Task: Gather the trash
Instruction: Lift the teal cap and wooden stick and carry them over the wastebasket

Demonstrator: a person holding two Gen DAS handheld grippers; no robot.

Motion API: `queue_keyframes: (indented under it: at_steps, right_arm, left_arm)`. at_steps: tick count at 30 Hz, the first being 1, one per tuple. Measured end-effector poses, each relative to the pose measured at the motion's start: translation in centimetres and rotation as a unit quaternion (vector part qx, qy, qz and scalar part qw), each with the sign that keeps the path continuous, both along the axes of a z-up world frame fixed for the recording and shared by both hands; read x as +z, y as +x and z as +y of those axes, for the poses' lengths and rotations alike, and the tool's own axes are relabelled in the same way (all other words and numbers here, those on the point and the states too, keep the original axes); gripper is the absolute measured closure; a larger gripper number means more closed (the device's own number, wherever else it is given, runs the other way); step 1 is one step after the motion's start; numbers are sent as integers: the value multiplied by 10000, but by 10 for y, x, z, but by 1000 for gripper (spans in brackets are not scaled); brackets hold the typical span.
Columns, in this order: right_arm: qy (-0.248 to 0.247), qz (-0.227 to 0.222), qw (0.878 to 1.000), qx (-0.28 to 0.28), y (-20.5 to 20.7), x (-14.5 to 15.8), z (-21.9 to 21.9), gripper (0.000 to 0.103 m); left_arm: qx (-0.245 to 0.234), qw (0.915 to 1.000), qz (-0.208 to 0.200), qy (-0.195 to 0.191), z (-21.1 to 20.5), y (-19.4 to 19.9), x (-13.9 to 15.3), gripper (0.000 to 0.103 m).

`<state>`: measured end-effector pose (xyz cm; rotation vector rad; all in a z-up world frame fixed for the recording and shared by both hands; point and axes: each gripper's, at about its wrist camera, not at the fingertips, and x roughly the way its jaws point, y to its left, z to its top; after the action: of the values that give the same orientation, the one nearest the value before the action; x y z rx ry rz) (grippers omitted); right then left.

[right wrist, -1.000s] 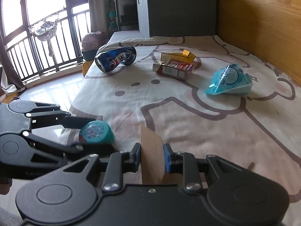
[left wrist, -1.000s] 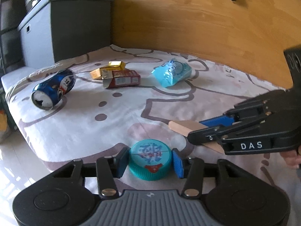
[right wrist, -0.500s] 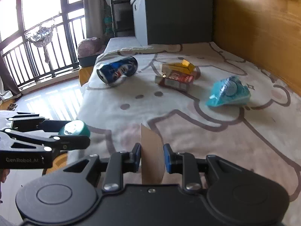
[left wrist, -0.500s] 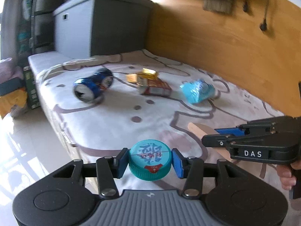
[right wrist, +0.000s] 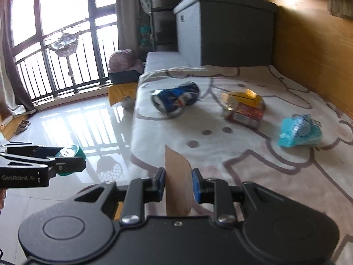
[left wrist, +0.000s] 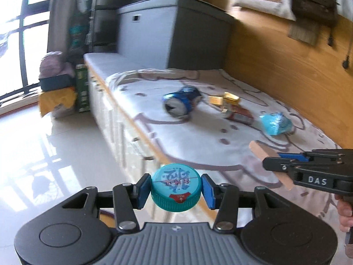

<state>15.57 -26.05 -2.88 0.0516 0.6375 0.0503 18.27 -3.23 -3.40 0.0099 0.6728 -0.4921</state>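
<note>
My left gripper (left wrist: 176, 191) is shut on a teal bottle cap (left wrist: 176, 190) and hangs over the bench's edge and the floor. The same cap (right wrist: 70, 157) shows at the left of the right wrist view. My right gripper (right wrist: 177, 184) is shut on a flat brown cardboard piece (right wrist: 177, 180), seen as a tan strip (left wrist: 270, 163) from the left wrist. On the patterned blanket (right wrist: 253, 154) lie a crushed blue can (right wrist: 175, 100), small red and yellow boxes (right wrist: 245, 107) and a light-blue wrapper (right wrist: 299, 131).
A grey storage box (right wrist: 225, 26) stands at the bench's far end against a wooden wall (right wrist: 313, 50). The shiny tiled floor (right wrist: 83, 119) lies left of the bench, with a yellow-covered stack (left wrist: 58, 99), a green carton (left wrist: 82, 88) and a railed window (right wrist: 55, 50) beyond.
Both grippers have lifted and drawn back from the blanket with the cap and the cardboard still held. The left gripper swung left over the floor and rolled; more of the room shows.
</note>
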Motion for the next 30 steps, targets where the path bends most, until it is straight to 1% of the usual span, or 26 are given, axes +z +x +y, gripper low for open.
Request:
queue_keyframes:
  at_steps: [11,15,18,21,26,30]
  right_arm:
    - [137,-48,9990,430,19,4,60,77]
    - [145,-1,9982,577,32,-3,85,77]
    - [207,88,9975,673,44,-12,103,77]
    - [312,267,9966,711,56,-27,118,77]
    - [607,726,9932,681,79,-64,138,77]
    - [869,1343,9839,792,99,-102,150,77]
  left_arm:
    - [711,9974,73,27,63,6,-4,53]
    - [976,9951,157,28,85,12,-13,53]
    - [1197,9924,276,62,103,17,-25,53]
    - [1415,9888,464,60,121,22,-43,53]
    - [1709,9815,866,10,148,31,-78,53]
    - [1858,9752,1201,-30,160,39,-108,53]
